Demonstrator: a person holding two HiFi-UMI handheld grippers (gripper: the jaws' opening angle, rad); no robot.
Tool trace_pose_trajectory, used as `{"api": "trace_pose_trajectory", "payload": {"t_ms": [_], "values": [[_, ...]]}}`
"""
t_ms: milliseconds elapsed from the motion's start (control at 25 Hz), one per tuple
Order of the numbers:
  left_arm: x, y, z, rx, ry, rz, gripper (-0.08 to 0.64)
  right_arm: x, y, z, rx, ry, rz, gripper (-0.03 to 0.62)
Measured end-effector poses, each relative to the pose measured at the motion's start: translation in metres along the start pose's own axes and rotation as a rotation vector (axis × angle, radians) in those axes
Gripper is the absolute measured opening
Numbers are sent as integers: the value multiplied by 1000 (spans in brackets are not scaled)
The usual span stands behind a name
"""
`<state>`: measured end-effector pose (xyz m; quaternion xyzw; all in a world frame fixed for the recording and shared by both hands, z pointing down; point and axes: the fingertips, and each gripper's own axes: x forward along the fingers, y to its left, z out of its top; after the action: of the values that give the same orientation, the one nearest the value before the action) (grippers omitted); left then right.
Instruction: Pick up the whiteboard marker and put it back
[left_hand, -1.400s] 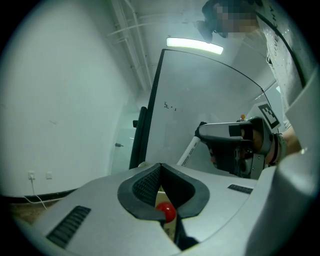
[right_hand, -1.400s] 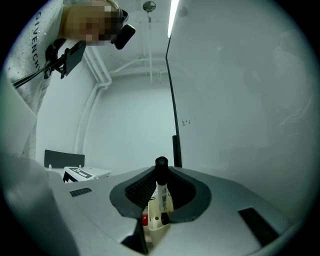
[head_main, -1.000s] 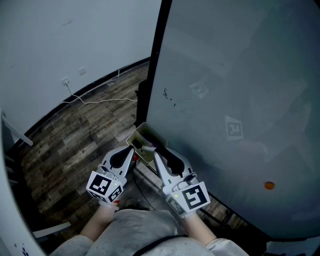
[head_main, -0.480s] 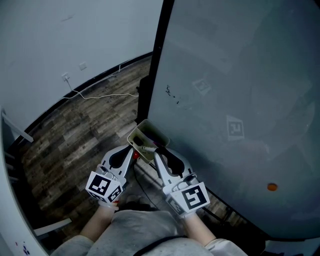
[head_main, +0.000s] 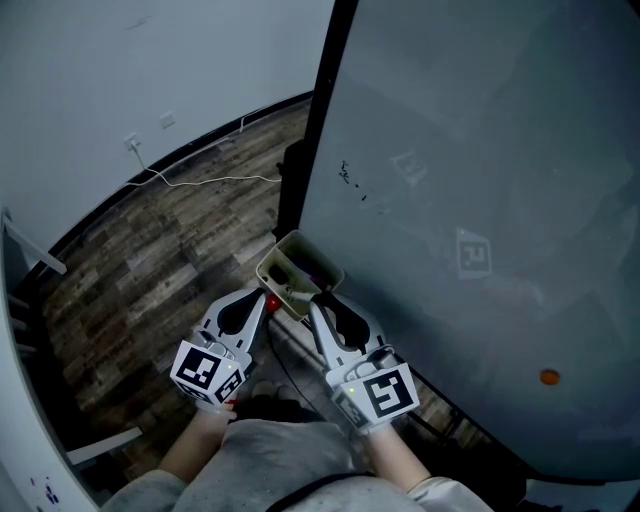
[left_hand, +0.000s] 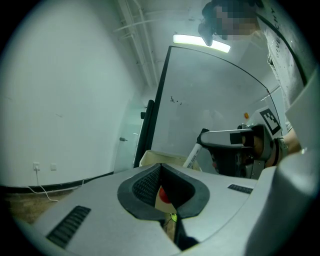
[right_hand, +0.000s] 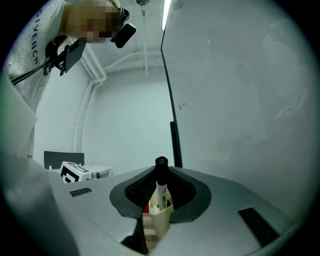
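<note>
The whiteboard marker (right_hand: 161, 195), white with a black cap, stands upright between the jaws of my right gripper (right_hand: 161, 201), which is shut on it. In the left gripper view the marker (left_hand: 192, 156) slants down from the right gripper (left_hand: 206, 138) toward a beige box (left_hand: 150, 158). In the head view that open box (head_main: 270, 270) hangs at the whiteboard's lower left corner, with my right gripper (head_main: 318, 300) at its near rim. My left gripper (head_main: 262, 300) sits just left of the box. Its jaws stand slightly apart with nothing gripped, and a small red thing (left_hand: 164, 194) shows through the gap.
The big grey whiteboard (head_main: 480, 200) fills the right side, edged by a black post (head_main: 318, 120). An orange magnet (head_main: 548, 377) sticks low on the board. A white cable (head_main: 200, 182) lies on the wood floor along the wall at the left.
Only the head view has shifted a little. Both grippers stay by the box, and the marker is still in the right gripper.
</note>
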<state>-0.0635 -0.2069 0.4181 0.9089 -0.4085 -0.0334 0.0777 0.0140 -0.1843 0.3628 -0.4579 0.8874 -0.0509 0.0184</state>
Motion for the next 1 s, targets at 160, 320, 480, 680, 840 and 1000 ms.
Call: {"api": "trace_pose_trajectory", "payload": {"t_ms": [160,320,480,680,840,1000], "values": [[-2,3,-5,-11,12,15,15,0,-1,-6,8,17,0,77],[-3,6,-10,-19,22,26,15,2,-1,-11,15,25,3,77],[-3,7,-14,-27,29,30,15,5,0,-9,29,-3,14,77],[-4,9,-20,-38,25,32,15,5,0,-13,39,17,15,77],[-4,11,-21,-40,32,43,15,6,0,-11,48,-21,32,77],[-4,12,-23,-38,36,56,15,4,-1,-19,47,17,23,77]]}}
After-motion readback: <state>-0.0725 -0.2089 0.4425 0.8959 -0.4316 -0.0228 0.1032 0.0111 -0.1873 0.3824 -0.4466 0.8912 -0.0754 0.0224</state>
